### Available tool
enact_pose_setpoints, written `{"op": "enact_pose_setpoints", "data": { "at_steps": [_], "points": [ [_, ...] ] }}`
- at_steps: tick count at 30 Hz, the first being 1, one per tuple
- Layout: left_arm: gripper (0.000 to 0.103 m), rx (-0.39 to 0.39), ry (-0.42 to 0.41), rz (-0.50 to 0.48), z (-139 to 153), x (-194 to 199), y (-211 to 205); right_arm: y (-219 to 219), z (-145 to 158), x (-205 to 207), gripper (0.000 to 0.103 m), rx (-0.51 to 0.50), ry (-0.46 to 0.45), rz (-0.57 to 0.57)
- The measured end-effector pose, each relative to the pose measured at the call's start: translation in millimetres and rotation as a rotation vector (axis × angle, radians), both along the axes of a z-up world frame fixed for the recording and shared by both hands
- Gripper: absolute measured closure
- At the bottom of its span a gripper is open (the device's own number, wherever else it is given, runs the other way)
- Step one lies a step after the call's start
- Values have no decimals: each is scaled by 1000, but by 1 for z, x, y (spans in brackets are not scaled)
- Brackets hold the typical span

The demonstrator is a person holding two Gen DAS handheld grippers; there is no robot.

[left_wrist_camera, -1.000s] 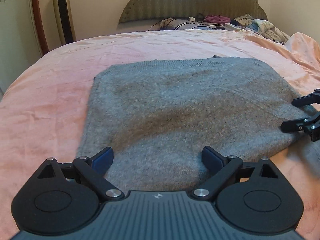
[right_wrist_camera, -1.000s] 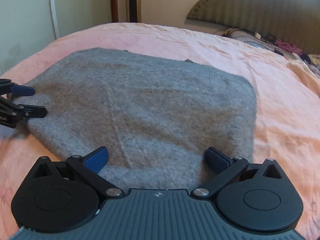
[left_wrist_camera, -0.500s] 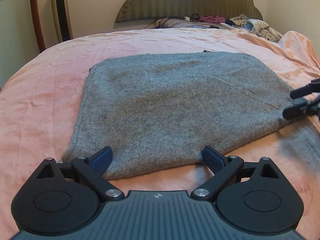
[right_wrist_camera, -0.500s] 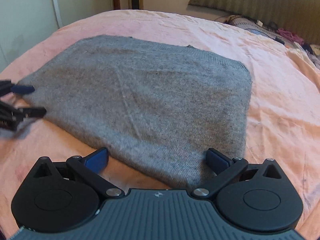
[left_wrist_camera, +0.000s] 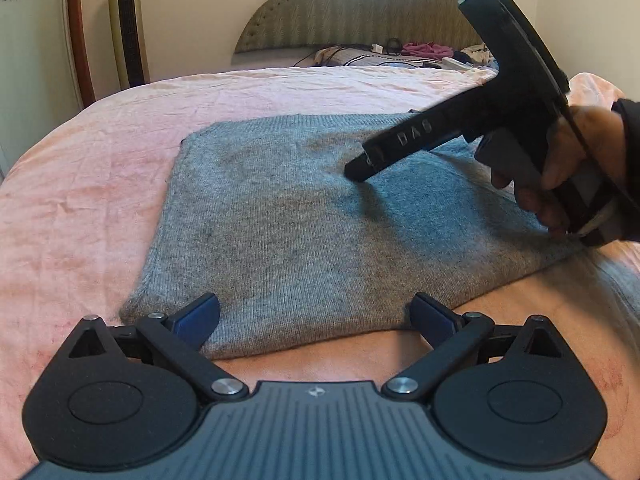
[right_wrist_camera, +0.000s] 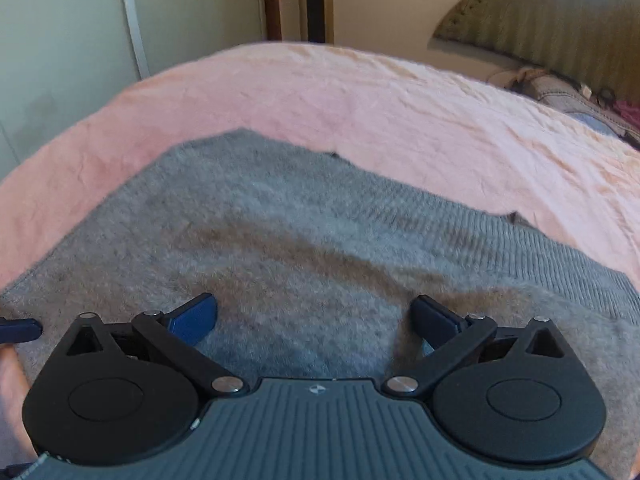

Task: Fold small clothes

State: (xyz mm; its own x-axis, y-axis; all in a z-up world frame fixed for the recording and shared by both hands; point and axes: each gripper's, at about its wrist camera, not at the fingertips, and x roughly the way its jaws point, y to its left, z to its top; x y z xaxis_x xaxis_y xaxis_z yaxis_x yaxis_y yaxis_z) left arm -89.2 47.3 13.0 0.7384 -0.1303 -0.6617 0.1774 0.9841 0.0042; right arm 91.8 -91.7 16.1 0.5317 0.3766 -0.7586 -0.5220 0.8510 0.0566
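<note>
A grey knit sweater [left_wrist_camera: 304,216] lies folded flat on the pink bedsheet [left_wrist_camera: 80,184]. My left gripper [left_wrist_camera: 316,316] is open and empty, just above the sweater's near edge. My right gripper [right_wrist_camera: 314,314] is open and empty, low over the middle of the sweater [right_wrist_camera: 280,248]. In the left wrist view the right gripper [left_wrist_camera: 356,168] reaches in from the right over the sweater, held by a hand [left_wrist_camera: 576,164]. One left fingertip [right_wrist_camera: 20,330] shows at the left edge of the right wrist view.
A padded headboard [left_wrist_camera: 360,16] with a pile of clothes and cables [left_wrist_camera: 408,54] stands at the far end of the bed. A tower fan [left_wrist_camera: 126,24] and a wooden frame [left_wrist_camera: 76,32] stand at the back left.
My right gripper has swung in from the sweater's right edge to over its middle. My left gripper has pulled back a little toward the near edge. Both stay open.
</note>
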Motion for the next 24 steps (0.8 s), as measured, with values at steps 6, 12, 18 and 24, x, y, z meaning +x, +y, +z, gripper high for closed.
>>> {"op": "enact_pose_setpoints", "data": {
  "at_steps": [6,12,18,24],
  "points": [
    [0,-7,-2,-5,-1,0,2,13,34,10,0,80,42,15],
    [0,-14,-2,-7,-1,1,4,84,0,41,0,-47,90,83],
    [0,-18,-3,-10,-1,1,5,103,-1,60,0,-42,79,92],
    [0,-153,-56,1,23,-7,41,9,35,13,0,173,54,51]
  ]
}}
